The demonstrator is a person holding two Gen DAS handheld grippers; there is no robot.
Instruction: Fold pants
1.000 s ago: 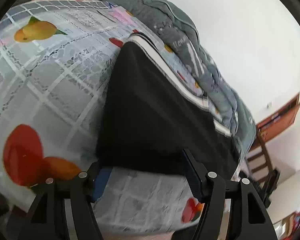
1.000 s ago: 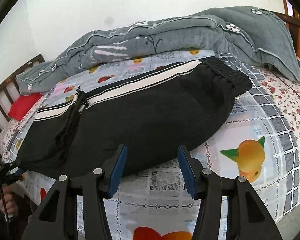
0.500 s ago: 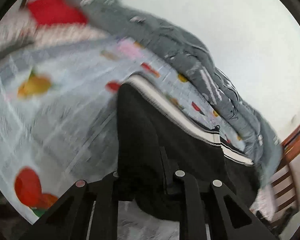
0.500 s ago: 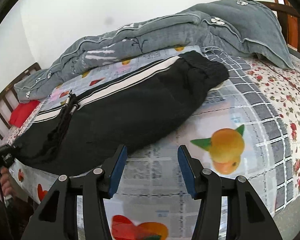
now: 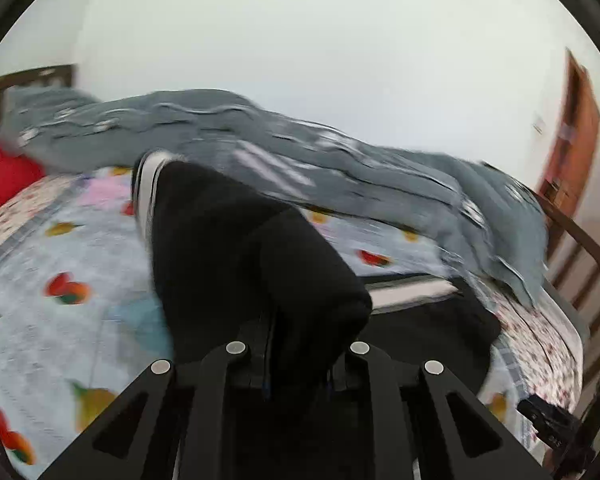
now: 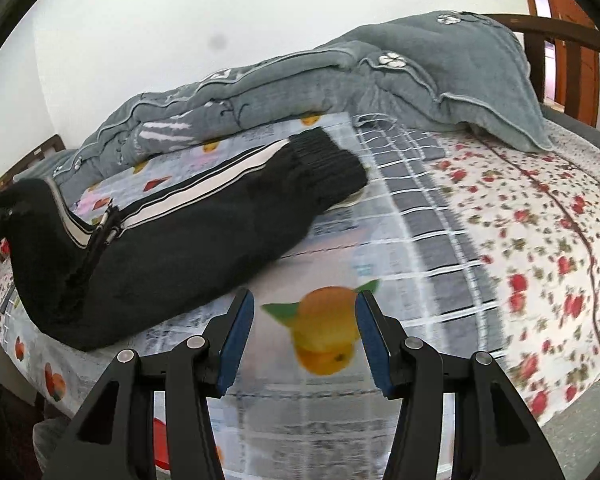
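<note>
Black pants (image 6: 204, 236) with a white side stripe lie lengthwise on the bed, the ribbed waistband (image 6: 324, 164) at the right. My left gripper (image 5: 300, 364) is shut on the leg end, and the black cloth (image 5: 240, 248) rises from the jaws and hides the fingertips. In the right wrist view that lifted end (image 6: 32, 200) stands up off the sheet at the far left. My right gripper (image 6: 304, 320) hangs open over an orange fruit print on the sheet, in front of the pants and apart from them, with nothing between its blue pads (image 6: 236, 336).
A rolled grey quilt (image 6: 340, 80) runs along the wall behind the pants. A red pillow (image 5: 4, 180) lies at the head end. Dark wooden bed rails (image 5: 580, 264) close the foot end. The floral sheet (image 6: 520, 220) spreads right of the waistband.
My left gripper closed on the pants' leg end, then lifted it and swung it across the bed. My right gripper slid right, from the pants' near edge to over the bare sheet.
</note>
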